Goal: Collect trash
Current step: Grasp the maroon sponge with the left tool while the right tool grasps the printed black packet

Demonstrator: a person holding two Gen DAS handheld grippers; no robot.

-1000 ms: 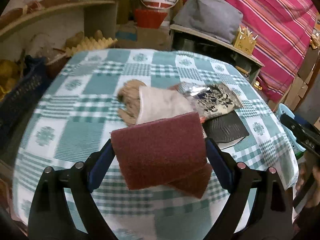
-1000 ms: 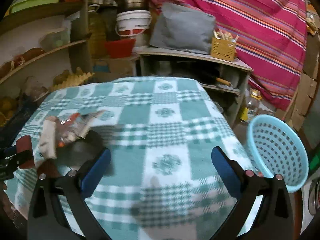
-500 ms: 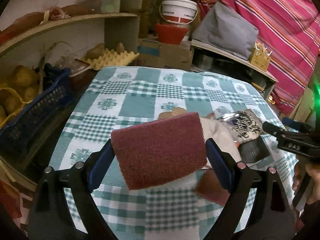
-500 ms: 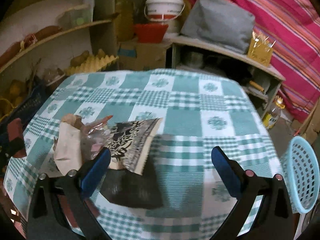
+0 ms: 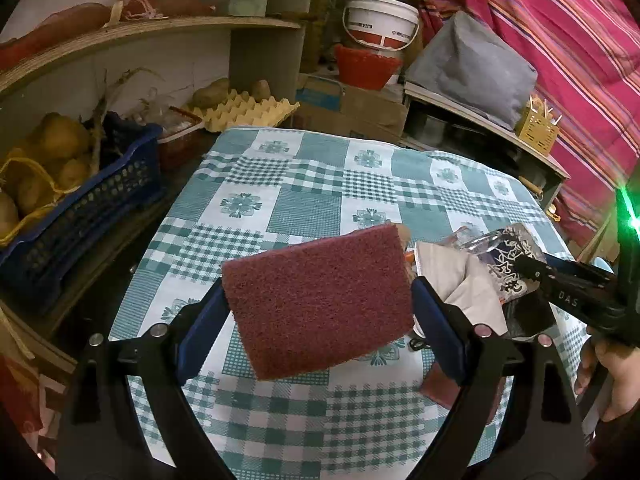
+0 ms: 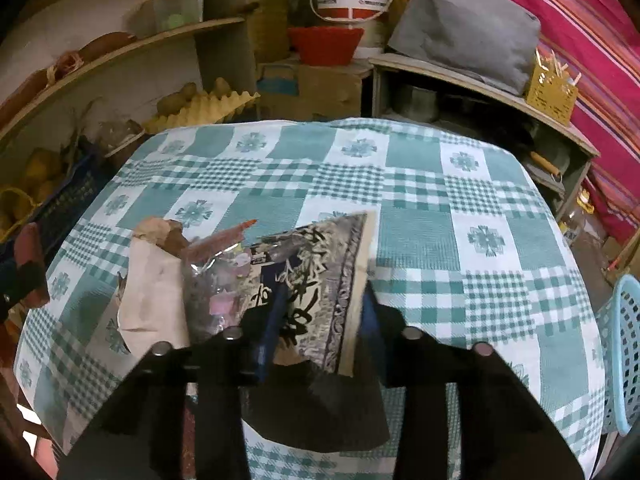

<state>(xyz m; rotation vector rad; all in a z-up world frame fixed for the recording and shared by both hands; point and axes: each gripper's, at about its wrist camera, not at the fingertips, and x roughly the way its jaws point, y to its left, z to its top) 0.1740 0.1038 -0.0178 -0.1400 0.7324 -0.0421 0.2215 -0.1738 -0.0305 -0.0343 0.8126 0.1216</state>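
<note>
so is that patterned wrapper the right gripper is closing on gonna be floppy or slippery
Probably floppy: the patterned wrapper looks like thin crinkled film, bent where it lies. Likely slick too, since it looks glossy. The right gripper is closing across it, so it may crumple.

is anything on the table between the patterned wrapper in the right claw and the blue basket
Nothing visible. The right claw is closing with the patterned wrapper between its fingers, and only bare checked tablecloth lies between it and the blue basket past the table's right edge.

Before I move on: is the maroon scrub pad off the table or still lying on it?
Off the table: the scrub pad hangs clamped between the left gripper fingers.
</note>
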